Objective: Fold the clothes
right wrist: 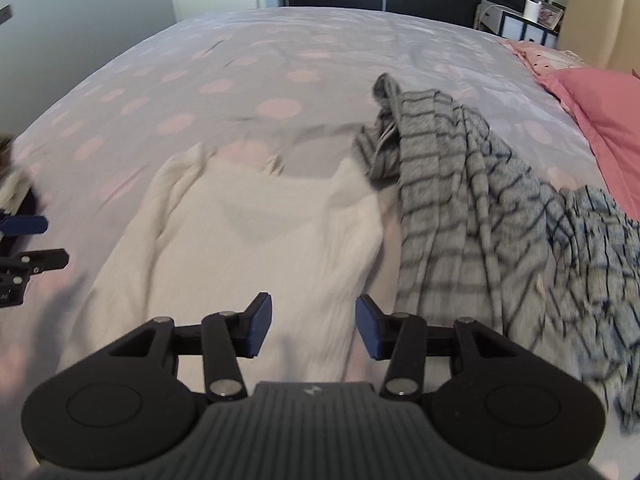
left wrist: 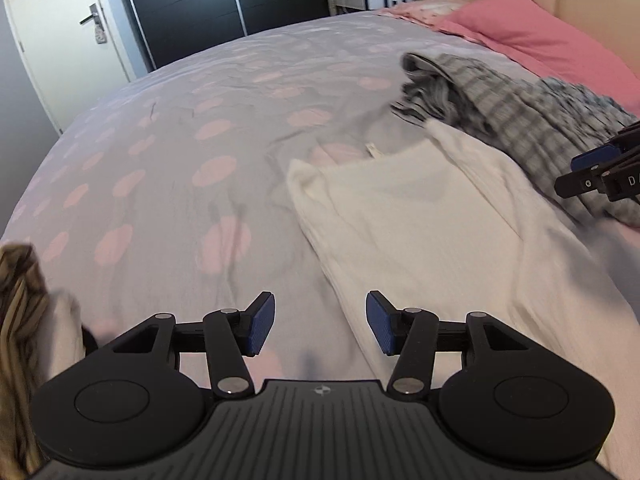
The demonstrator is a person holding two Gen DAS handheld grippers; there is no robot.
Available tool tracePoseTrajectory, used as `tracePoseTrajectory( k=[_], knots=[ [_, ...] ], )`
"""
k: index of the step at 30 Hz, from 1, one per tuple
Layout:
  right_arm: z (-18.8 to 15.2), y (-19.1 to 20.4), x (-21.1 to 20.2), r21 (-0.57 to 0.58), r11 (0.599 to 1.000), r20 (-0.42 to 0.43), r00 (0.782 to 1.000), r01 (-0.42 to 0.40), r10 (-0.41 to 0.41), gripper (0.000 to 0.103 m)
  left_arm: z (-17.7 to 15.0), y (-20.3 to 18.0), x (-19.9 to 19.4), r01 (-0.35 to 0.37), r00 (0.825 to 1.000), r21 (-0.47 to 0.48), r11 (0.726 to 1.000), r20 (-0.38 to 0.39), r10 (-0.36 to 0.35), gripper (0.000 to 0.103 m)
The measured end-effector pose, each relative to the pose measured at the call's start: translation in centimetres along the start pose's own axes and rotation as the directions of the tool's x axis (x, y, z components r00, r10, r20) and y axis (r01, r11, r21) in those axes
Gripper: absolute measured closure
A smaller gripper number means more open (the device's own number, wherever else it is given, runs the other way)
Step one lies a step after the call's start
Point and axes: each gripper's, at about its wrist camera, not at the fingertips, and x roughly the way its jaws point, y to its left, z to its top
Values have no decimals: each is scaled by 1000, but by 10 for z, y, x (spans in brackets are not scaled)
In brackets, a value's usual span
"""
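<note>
A white top (left wrist: 420,216) lies spread flat on the bed, neckline away from me; it also shows in the right wrist view (right wrist: 256,240). My left gripper (left wrist: 320,322) is open and empty, hovering above the top's left edge. My right gripper (right wrist: 314,326) is open and empty above the top's lower right part. A grey striped garment (right wrist: 460,208) lies crumpled just right of the white top, also in the left wrist view (left wrist: 492,96). The right gripper shows at the left view's right edge (left wrist: 600,168); the left gripper shows at the right view's left edge (right wrist: 24,248).
The bed has a grey cover with pink dots (left wrist: 180,152). Pink pillows (left wrist: 532,36) lie at the headboard on the right. A blue patterned garment (right wrist: 600,232) lies beyond the striped one. Brown striped and white clothes (left wrist: 24,320) are piled at the left. A door and dark wardrobe stand behind.
</note>
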Motion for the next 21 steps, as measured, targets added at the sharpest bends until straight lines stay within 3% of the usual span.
tracePoseTrajectory(
  k=[6, 10, 14, 21],
  knots=[
    [-79, 29, -47, -32, 999, -58, 998, -42, 41, 53, -69, -23, -49, 85, 996, -28, 996, -30, -86, 54],
    [-135, 32, -72, 1, 996, -86, 992, -94, 94, 53, -117, -38, -71, 155, 986, 17, 988, -58, -154, 54],
    [-182, 28, -92, 15, 981, -134, 972, -193, 193, 52, -155, -48, -92, 250, 963, 26, 968, -110, -246, 54],
    [-233, 34, -118, -3, 957, -230, 931, -291, 282, 51, -190, -78, -114, 355, 927, 107, 929, -168, -336, 54]
  ],
)
